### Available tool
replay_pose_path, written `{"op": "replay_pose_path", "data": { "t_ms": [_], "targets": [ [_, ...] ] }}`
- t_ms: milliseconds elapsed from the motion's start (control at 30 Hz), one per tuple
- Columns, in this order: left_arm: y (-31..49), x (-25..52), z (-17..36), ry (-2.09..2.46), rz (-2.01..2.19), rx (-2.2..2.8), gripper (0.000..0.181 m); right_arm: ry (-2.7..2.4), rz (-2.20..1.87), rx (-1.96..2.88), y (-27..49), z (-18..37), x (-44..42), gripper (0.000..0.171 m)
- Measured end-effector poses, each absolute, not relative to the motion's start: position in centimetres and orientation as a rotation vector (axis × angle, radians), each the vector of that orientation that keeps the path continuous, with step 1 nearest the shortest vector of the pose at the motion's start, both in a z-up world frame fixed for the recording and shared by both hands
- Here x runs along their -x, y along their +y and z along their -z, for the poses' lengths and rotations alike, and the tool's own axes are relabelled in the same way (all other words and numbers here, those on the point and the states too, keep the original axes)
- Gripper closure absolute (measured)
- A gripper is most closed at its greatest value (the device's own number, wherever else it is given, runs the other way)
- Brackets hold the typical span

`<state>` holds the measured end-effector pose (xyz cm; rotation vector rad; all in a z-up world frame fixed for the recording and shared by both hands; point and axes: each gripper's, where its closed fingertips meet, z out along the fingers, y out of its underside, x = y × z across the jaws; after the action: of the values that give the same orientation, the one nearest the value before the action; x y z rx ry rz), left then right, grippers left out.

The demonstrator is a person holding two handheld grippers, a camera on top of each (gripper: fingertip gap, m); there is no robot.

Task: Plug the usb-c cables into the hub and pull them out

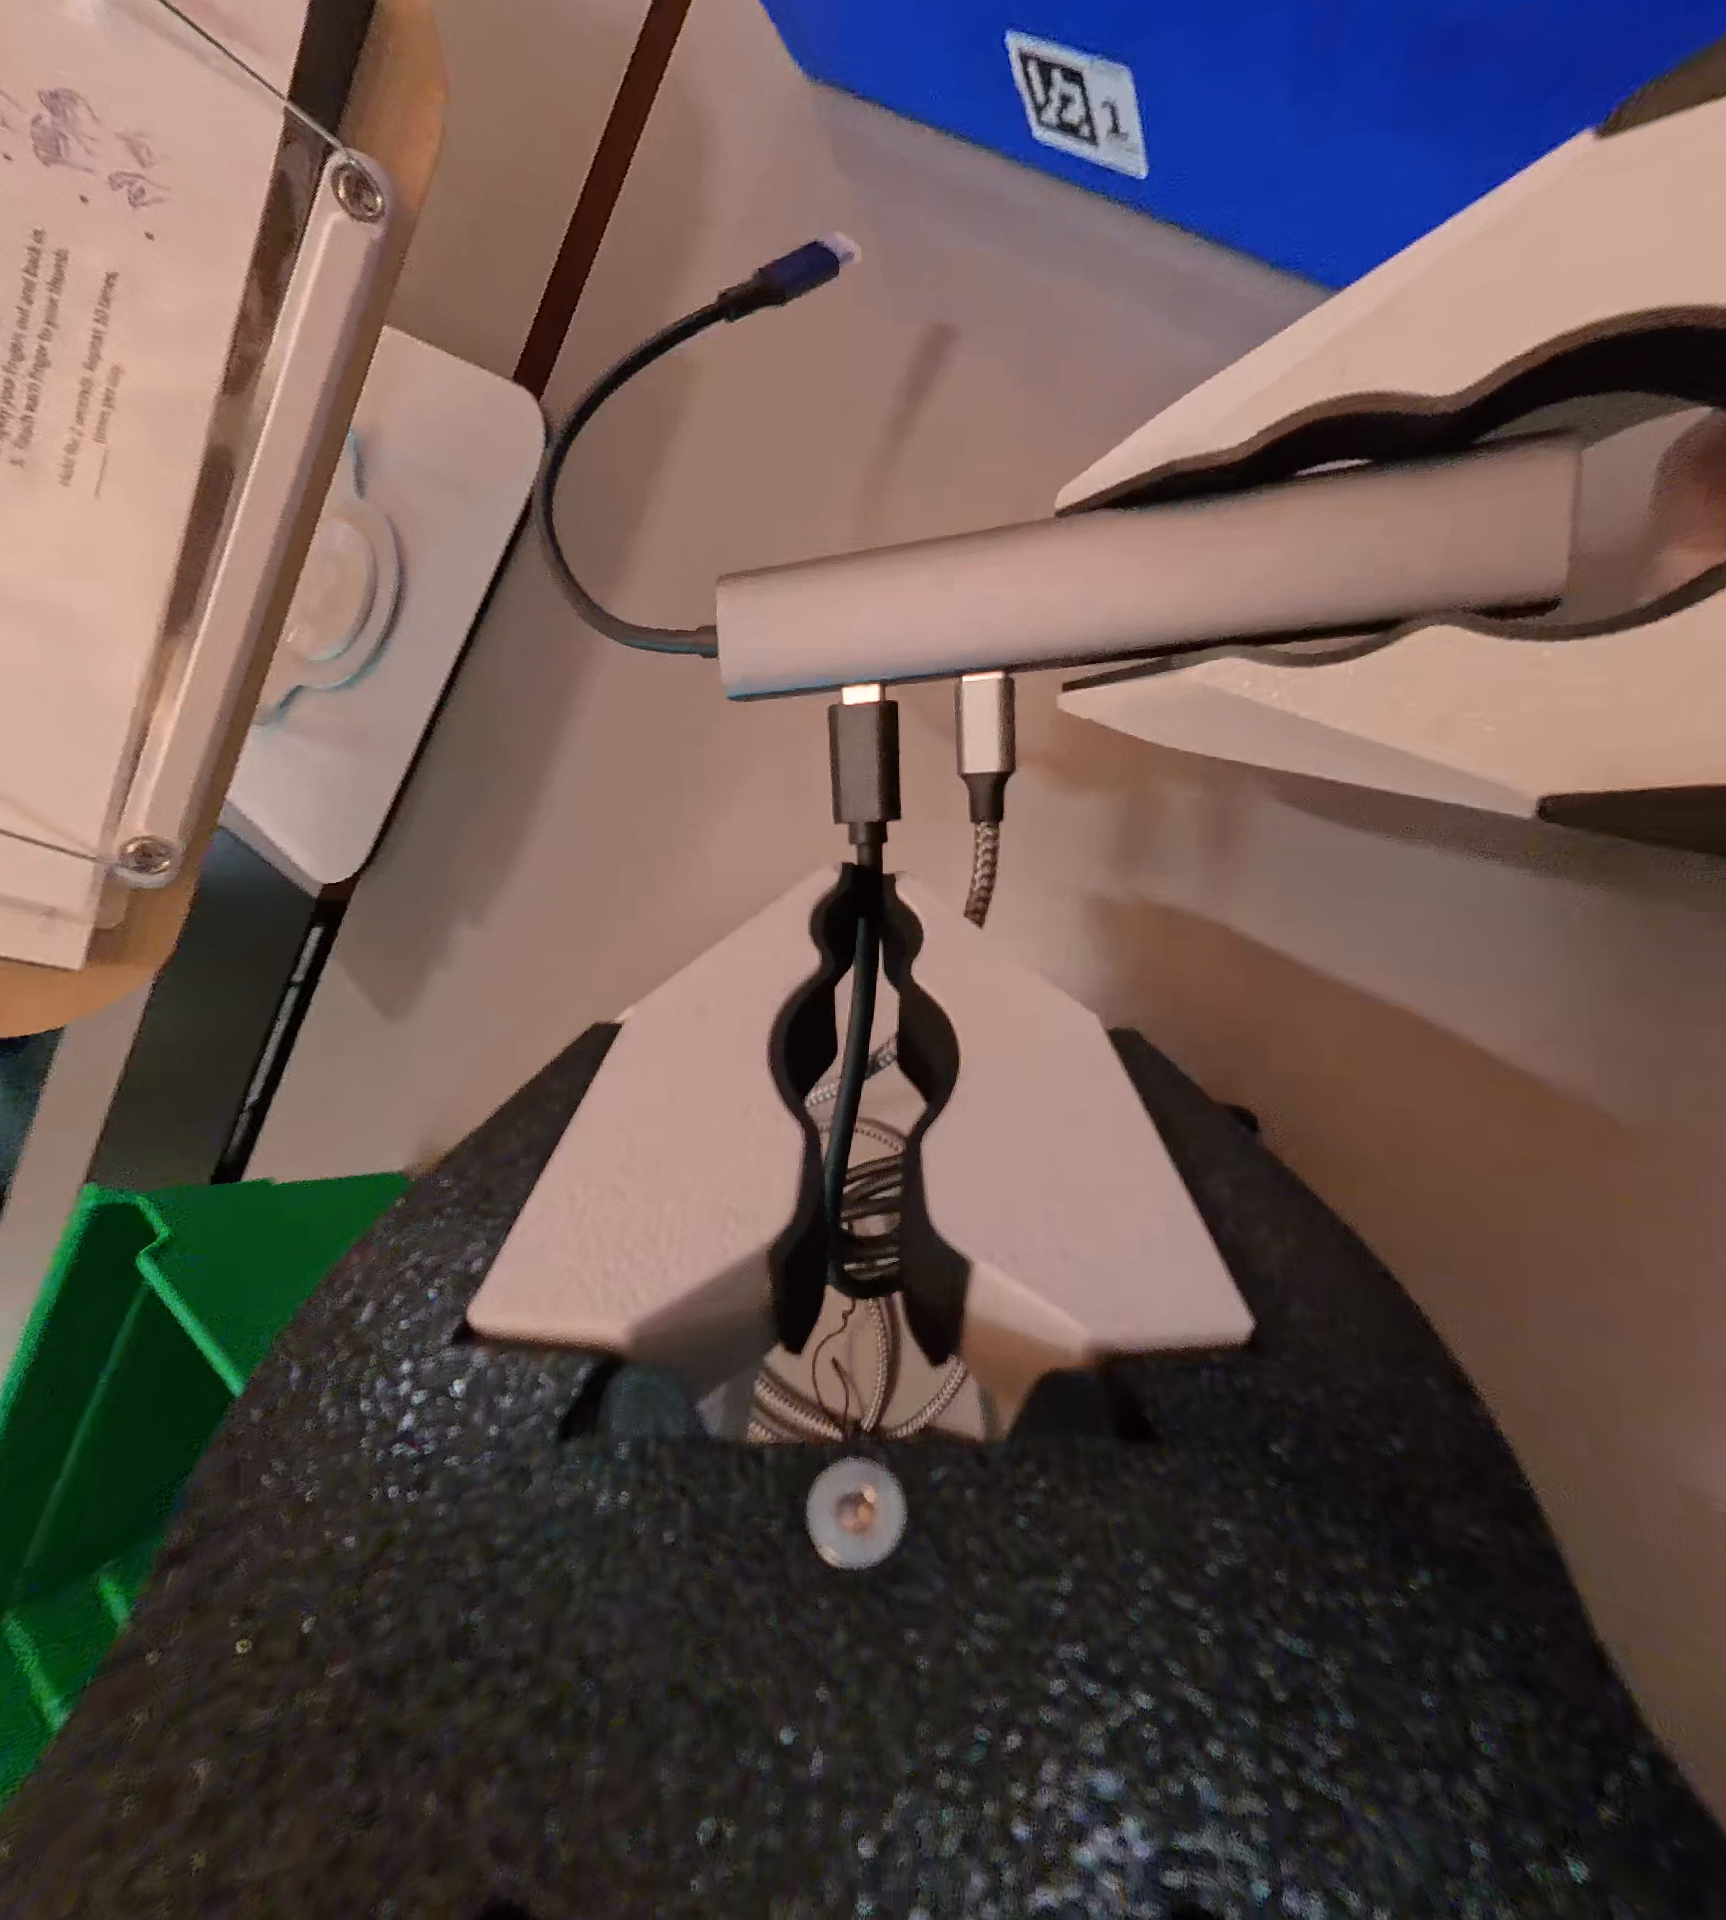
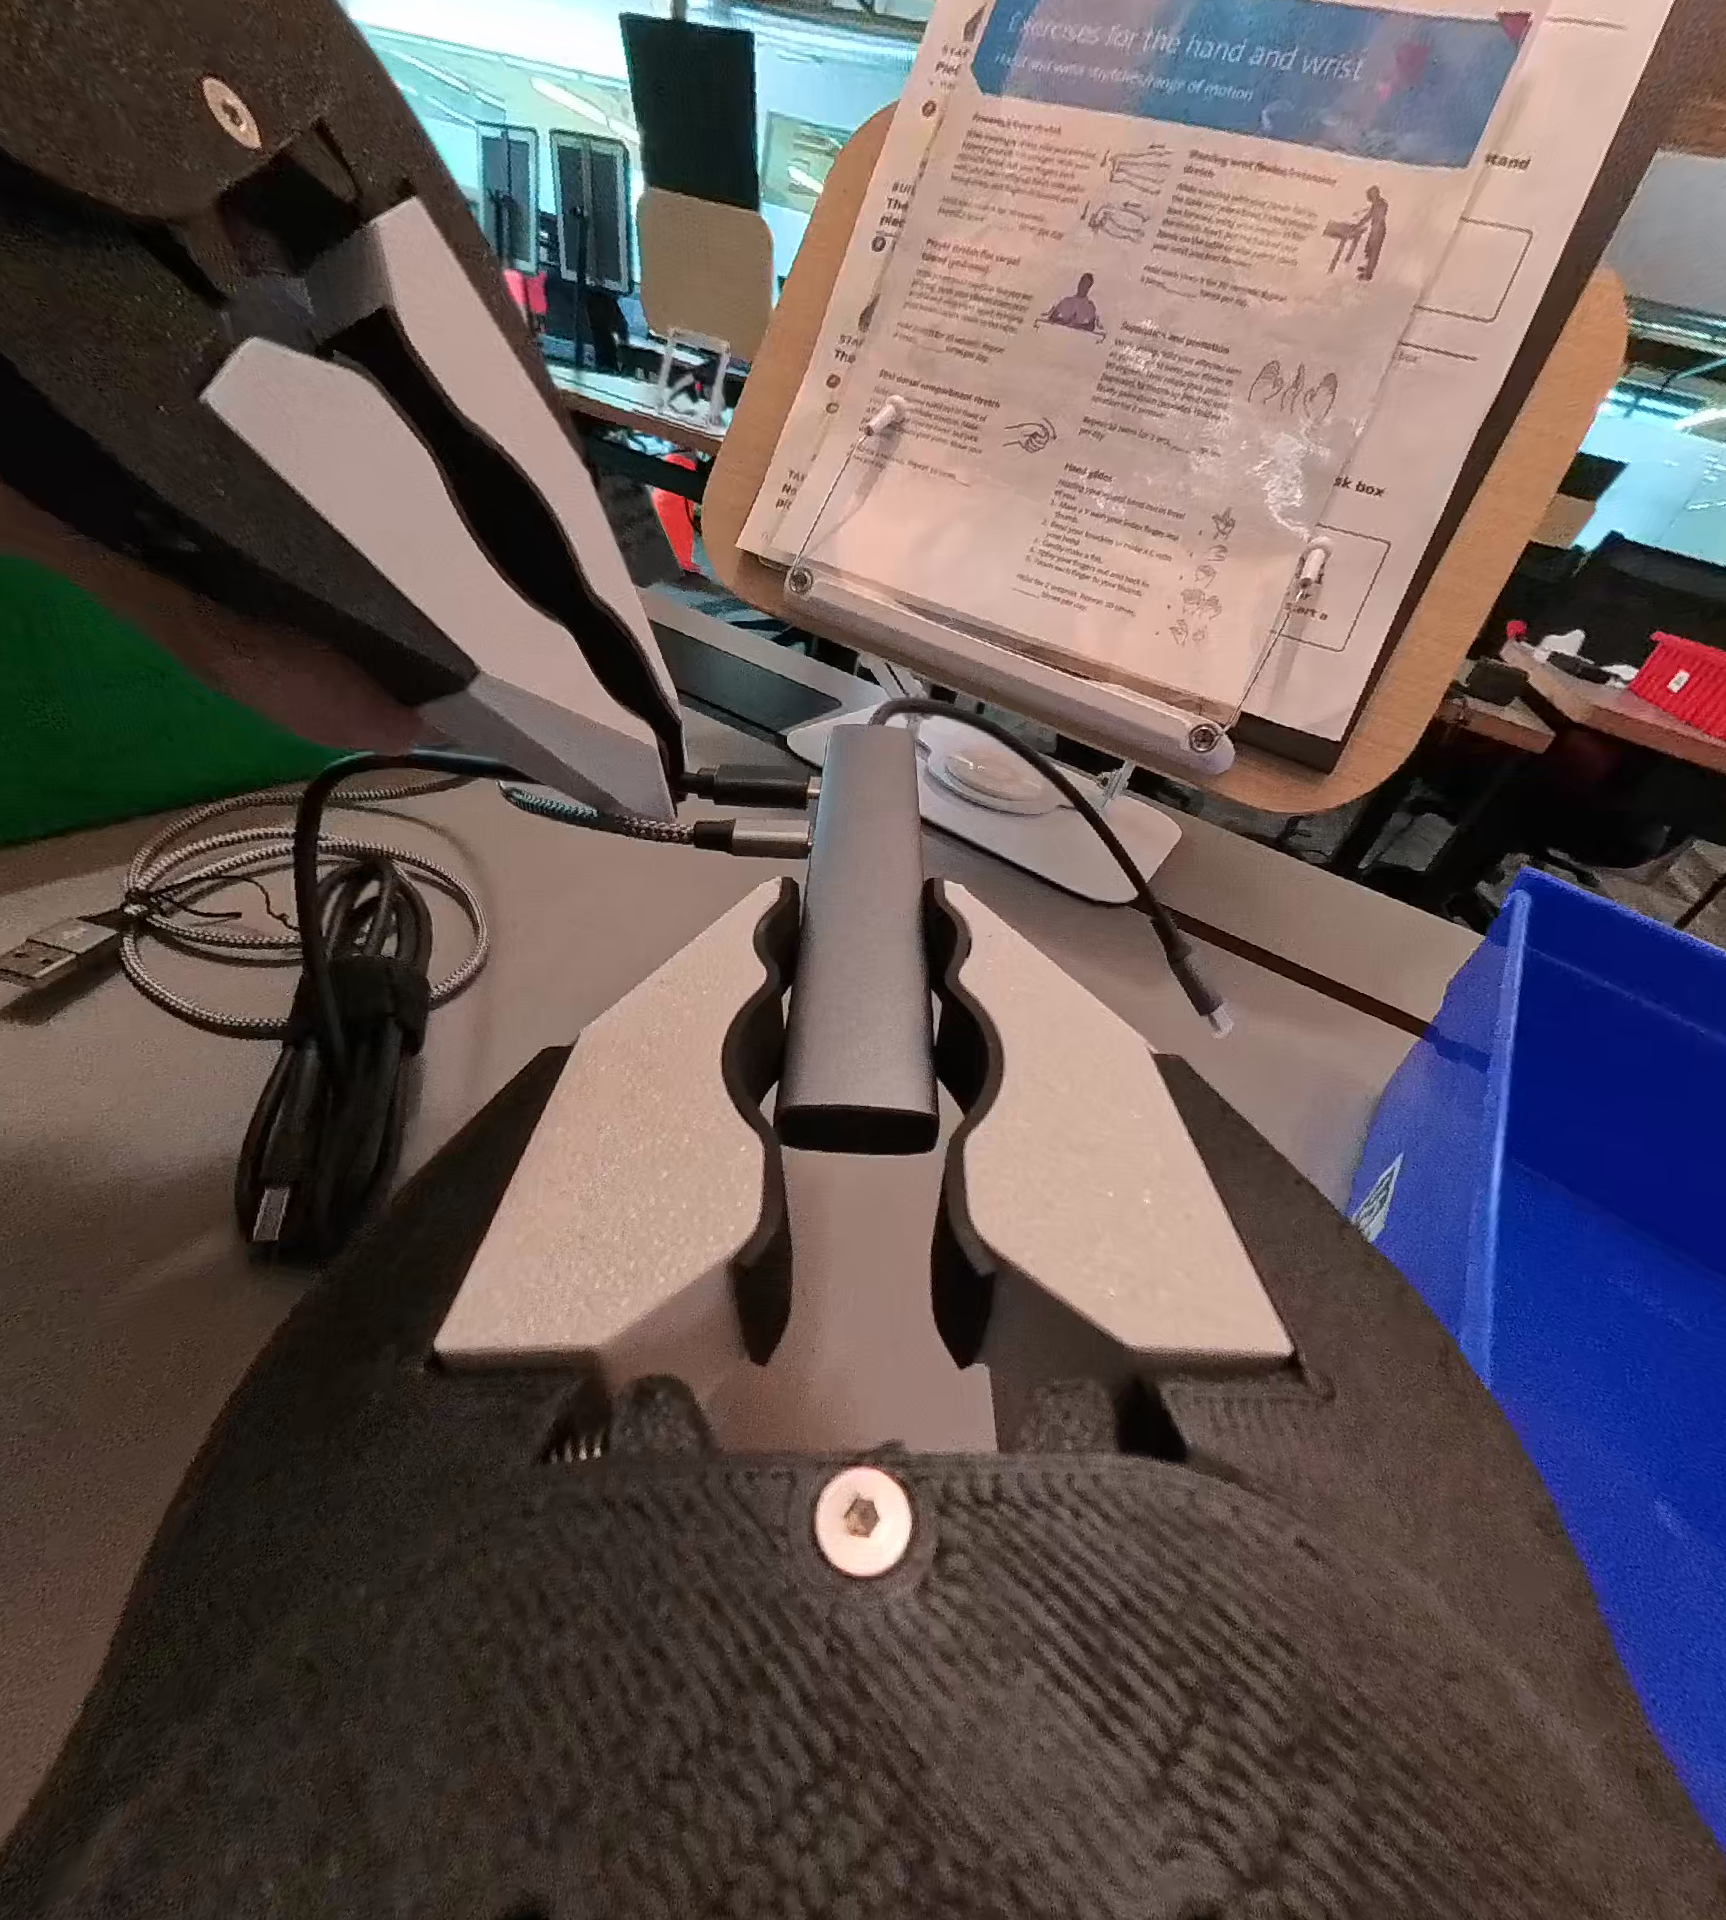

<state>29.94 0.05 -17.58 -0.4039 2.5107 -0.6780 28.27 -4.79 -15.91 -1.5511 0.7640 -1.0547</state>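
A: Cables first, from the left wrist view: the left hand-held gripper (image 1: 864,883) is pinched on the black cable (image 1: 861,769) just behind its plug. That plug shows a strip of bright metal at the hub (image 1: 1139,582), so it is not fully seated. Beside it the silver braided cable (image 1: 984,758) sits deeper in the next port.

B: And who holds the hub?

A: The right hand-held gripper (image 1: 1461,582), reaching in from the right with its fingers clamped on the far end. The hub's own lead (image 1: 568,457) curls away to a loose plug (nothing attached there).

B: Right wrist view?

A: Same story from behind: the right hand-held gripper (image 2: 859,935) is closed on the hub (image 2: 864,935), which is lifted above the desk (image 2: 59,1195). The left hand-held gripper (image 2: 672,769) comes down at the two plugs on the hub's left side. The rest of both cables lies coiled on the desk, with a blue bin (image 2: 1617,1195) to the right.

B: So which step?

A: I judge the black plug is mid-travel, in or out I cannot tell. Next calls for a straight motion along the port's axis, hub held steady.
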Motion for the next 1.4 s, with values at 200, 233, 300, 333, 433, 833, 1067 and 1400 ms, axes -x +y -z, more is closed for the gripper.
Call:
{"op": "replay_pose_path", "data": {
  "t_ms": [200,233,300,333,433,833,1067,1400],
  "targets": [
    [-0.2,-29.8,17.1,2.513,0.736,0.395,0.181,0.728,1.120,1.592,-4.6,15.5,-28.0,0.147],
    [-0.2,-29.8,17.2,2.513,0.730,0.389,0.181,0.728,1.110,1.586,-4.6,15.4,-27.9,0.147],
    [-0.3,-29.8,17.2,2.515,0.729,0.369,0.181,0.723,1.111,1.606,-4.6,15.6,-27.9,0.147],
    [-0.2,-29.7,17.2,2.517,0.724,0.363,0.181,0.720,1.103,1.611,-4.6,15.6,-27.9,0.146],
    [-0.1,-29.7,17.0,2.515,0.719,0.331,0.181,0.714,1.075,1.610,-4.5,15.7,-27.9,0.147],
    [-1.2,-28.9,15.0,2.479,0.965,0.232,0.179,0.525,1.371,1.503,-5.0,12.5,-26.9,0.149],
    [-0.9,-27.3,11.1,2.451,1.232,0.321,0.166,0.456,1.456,1.441,-4.9,10.8,-26.0,0.149],
    [1.6,-27.5,8.4,2.360,1.277,0.363,0.163,0.465,1.424,1.337,-5.5,8.5,-24.8,0.149]
  ]
}}
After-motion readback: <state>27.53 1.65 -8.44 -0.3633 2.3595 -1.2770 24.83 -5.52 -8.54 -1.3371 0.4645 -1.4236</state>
